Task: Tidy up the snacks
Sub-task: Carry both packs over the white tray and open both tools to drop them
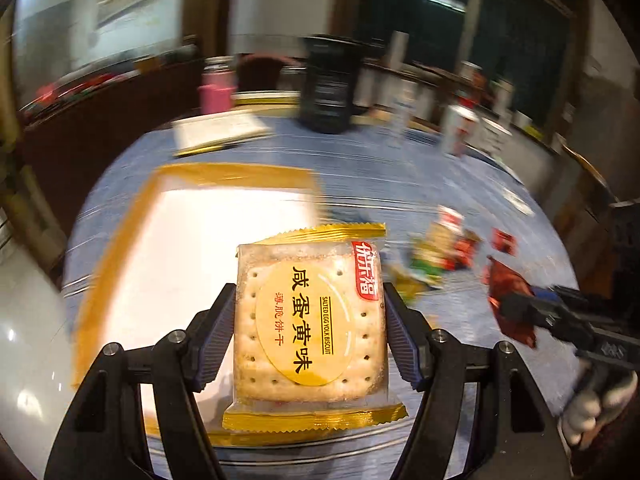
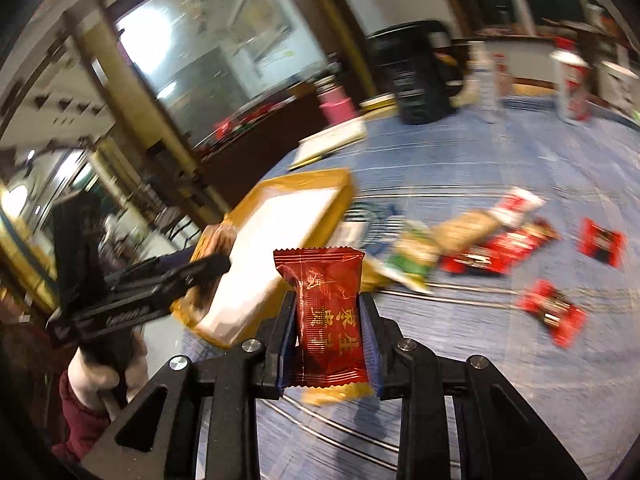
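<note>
the blue tablecloth (image 1: 460, 184) covers the whole table under me, blurred in both of my views. next in size is the gold-rimmed tray (image 1: 120, 248) with its white floor, lying on the cloth toward my left; in my right view the same tray (image 2: 320, 182) sits up and left of the fingers. at the far edge stand a dark tub (image 1: 326, 84) and a pink bottle (image 1: 216, 94), well apart from me. my left gripper (image 1: 310, 312) is partly open and clamped on a salted egg yolk biscuit packet (image 1: 312, 320), the ribbed pads pressing its two side edges, the packet up off the cloth and overlapping the tray's near corner in the view. my right gripper (image 2: 330, 320) is almost closed, pinching a small red candy packet (image 2: 326, 312) upright between its pads, raised above the cloth. a loose pile of snacks (image 2: 452, 244) lies on the cloth to the right of the tray, with two little red packets (image 2: 602, 240) scattered just beyond it. my gloved left hand (image 2: 104, 372) shows at the right view's left edge.
</note>
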`<state>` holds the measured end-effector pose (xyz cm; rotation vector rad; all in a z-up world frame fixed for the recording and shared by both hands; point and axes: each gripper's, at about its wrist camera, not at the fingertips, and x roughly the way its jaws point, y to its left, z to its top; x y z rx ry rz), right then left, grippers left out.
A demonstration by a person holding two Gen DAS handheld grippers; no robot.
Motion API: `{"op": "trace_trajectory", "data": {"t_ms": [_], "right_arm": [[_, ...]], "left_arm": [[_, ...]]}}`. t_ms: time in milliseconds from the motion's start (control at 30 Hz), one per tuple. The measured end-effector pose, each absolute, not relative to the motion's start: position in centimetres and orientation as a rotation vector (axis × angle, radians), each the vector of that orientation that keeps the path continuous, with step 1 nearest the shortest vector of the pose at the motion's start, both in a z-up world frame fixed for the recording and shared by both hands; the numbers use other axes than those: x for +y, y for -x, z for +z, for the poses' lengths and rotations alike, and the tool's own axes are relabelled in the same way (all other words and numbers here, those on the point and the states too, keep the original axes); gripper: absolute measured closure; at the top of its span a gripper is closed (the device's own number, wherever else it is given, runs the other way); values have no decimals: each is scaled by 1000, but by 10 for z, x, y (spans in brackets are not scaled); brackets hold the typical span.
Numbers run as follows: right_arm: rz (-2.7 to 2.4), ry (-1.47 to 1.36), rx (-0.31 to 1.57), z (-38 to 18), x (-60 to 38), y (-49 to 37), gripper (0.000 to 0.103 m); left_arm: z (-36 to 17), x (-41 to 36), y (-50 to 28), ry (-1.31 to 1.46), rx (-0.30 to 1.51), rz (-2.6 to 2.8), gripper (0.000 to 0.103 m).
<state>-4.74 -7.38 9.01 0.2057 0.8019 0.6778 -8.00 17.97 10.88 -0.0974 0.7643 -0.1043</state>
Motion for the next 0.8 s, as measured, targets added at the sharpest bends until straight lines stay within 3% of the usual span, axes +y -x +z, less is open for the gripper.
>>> {"op": "trace_trajectory", "data": {"t_ms": [333, 800], "right_arm": [[799, -91, 950, 63, 88, 14, 73], [765, -45, 1049, 18, 131, 0, 70]], "left_arm": [[60, 263, 52, 151, 874, 95, 34], [48, 292, 59, 255, 870, 88, 34]]}}
